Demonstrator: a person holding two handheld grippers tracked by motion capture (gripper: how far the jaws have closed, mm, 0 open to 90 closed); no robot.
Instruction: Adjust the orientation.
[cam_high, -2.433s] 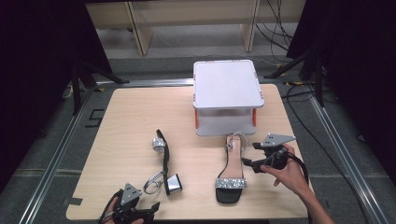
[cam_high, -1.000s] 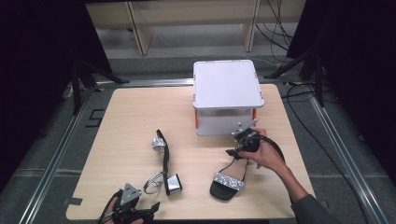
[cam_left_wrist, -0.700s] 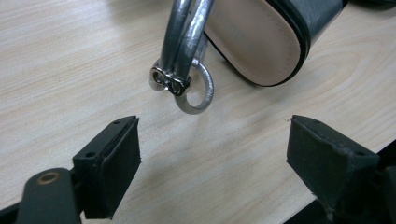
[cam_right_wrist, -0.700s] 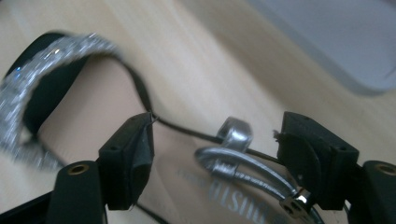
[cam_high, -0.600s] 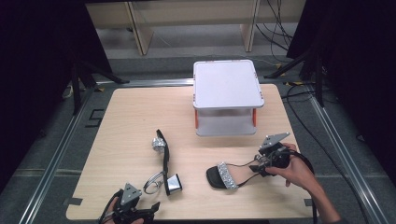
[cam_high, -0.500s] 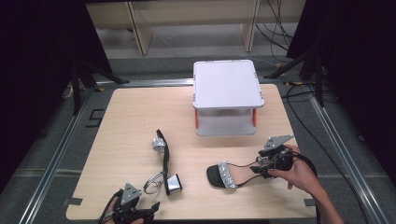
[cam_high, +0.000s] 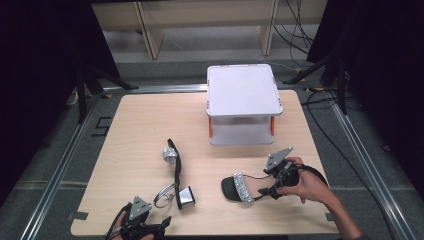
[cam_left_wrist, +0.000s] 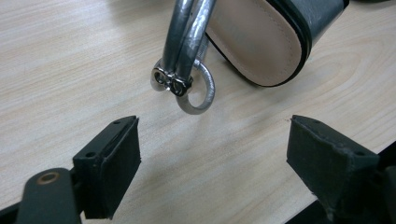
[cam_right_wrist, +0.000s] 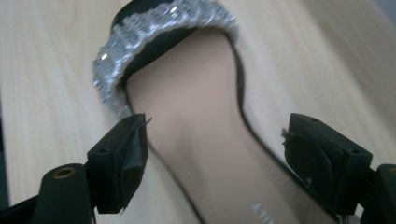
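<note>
While the left gripper (cam_high: 159, 225) gapes empty, the right gripper's (cam_high: 266, 186) jaws, just opening, straddle the sandal (cam_high: 239, 188).

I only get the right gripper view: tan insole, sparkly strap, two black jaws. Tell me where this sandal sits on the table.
Observer: The black sandal with the rhinestone strap lies flat at the front right of the light wooden table, toe pointing left, nearer the person than the white two-tier plastic rack.
Operator: Report my gripper.
Observer: The right gripper is at the heel end; its jaws have just been opening and stand apart, insole between them, pads off it.
Operator: Find the other shoe.
Observer: The matching sandal with a silver block heel lies on its side at front left, its strap ring just ahead of the open left gripper.
</note>
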